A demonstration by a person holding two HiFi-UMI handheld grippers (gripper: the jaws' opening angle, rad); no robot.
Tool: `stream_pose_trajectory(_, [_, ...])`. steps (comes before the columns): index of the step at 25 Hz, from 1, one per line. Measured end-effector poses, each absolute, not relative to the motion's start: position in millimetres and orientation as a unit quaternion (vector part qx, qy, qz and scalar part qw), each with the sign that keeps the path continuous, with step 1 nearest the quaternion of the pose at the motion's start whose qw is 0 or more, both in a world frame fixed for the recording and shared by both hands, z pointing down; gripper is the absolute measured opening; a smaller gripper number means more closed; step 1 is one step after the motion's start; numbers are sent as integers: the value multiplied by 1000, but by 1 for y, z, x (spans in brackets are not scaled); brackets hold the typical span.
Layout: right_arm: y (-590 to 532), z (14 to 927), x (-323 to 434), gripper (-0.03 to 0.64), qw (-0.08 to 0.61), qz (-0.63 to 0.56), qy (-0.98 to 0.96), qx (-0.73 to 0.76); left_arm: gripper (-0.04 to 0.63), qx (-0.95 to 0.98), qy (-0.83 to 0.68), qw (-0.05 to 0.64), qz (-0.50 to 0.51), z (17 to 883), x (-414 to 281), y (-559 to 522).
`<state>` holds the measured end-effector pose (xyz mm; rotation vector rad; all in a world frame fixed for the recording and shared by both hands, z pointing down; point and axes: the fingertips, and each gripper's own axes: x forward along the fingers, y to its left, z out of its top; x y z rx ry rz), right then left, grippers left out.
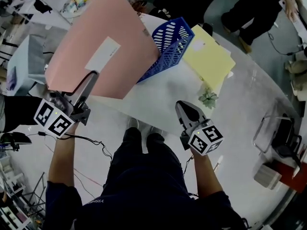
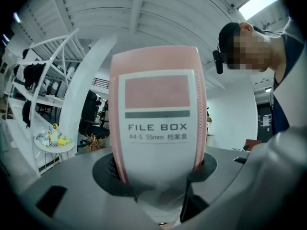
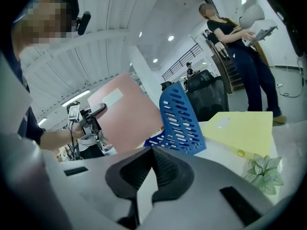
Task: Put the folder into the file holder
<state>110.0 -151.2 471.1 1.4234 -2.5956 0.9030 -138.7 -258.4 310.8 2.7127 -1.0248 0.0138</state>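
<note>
Mid-carry: left tool [image 1: 92,76] clamps the pink folder [image 1: 120,28] just beside the blue file holder [image 1: 170,40], right tool [image 1: 183,105] closed and empty; next, line up with the slot and slide in.

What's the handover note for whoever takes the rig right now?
Grippers: left gripper shut on the pink file box, held up off the table; right gripper shut, empty.
Things: blue file holder on the table, yellow folder lying beside it.
Done: box lifted, its corner near the holder.
Left: slide it in, release.
</note>
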Motion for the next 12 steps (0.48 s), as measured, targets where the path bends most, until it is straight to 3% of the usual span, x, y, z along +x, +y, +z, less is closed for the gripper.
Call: stream_pose_trajectory(12, [-152,486,93,5,10,310,-817,486,279,951,-292,87,45,316,-111,-284])
